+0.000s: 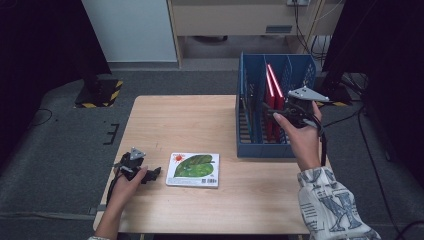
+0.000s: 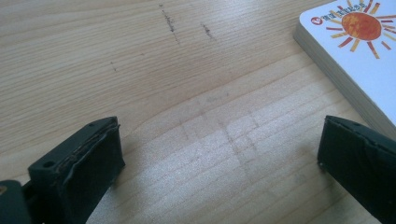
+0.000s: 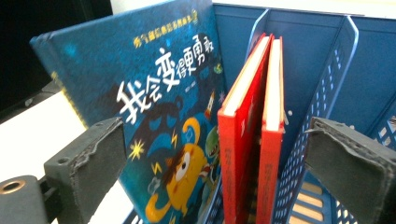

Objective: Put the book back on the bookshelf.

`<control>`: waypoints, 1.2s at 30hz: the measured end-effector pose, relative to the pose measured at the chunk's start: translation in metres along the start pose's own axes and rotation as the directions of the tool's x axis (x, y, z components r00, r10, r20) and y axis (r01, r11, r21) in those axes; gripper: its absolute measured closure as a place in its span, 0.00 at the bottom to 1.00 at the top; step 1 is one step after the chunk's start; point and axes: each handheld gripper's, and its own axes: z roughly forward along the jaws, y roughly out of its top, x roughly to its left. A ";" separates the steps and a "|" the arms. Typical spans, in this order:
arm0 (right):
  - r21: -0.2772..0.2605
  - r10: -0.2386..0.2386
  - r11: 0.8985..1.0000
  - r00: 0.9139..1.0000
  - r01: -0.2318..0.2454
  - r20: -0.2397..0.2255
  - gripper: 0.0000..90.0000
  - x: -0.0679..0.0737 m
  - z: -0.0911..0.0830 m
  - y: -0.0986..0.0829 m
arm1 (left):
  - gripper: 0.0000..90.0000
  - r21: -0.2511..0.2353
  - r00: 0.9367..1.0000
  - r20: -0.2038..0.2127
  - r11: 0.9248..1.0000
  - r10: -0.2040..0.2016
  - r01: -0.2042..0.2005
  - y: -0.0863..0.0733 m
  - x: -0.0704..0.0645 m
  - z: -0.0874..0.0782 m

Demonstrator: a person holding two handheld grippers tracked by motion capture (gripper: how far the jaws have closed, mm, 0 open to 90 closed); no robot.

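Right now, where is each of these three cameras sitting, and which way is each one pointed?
High view: fixed above the person's side, looking forward and down on the table; both forearms, the left hand-held gripper and the right hand-held gripper show.
Left gripper view: rides the left hand-held gripper, aimed low over the wood at the leaf book; its open jaws show.
Right gripper view: rides the right hand-held gripper, facing the blue rack and its red books; open jaws show.
Shared: the high view also shows the leaf book and the rack.

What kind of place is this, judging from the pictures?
Probably a lab or recording workroom, not a home: a lone wooden table on grey carpet, black stands with hazard-striped bases, and loose cables by the wall.
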 end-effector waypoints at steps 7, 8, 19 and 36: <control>0.002 0.013 1.000 1.000 -0.013 -0.026 0.07 0.003 -0.016 -0.019 | 0.00 0.000 1.000 0.002 1.000 0.002 -0.002 0.000 0.000 0.000; 0.007 0.012 1.000 0.999 -0.012 -0.034 0.07 0.004 -0.019 -0.025 | 0.00 0.000 1.000 0.002 1.000 0.002 -0.002 0.000 0.000 0.000; 0.086 0.046 0.996 0.993 -0.037 -0.107 0.08 0.018 -0.034 -0.076 | 0.00 0.000 1.000 0.004 1.000 0.001 -0.001 0.001 0.000 0.001; 0.196 0.008 0.980 0.978 0.034 -0.210 0.19 0.065 -0.033 -0.137 | 0.01 -0.012 1.000 0.023 1.000 -0.003 0.003 -0.001 0.001 -0.002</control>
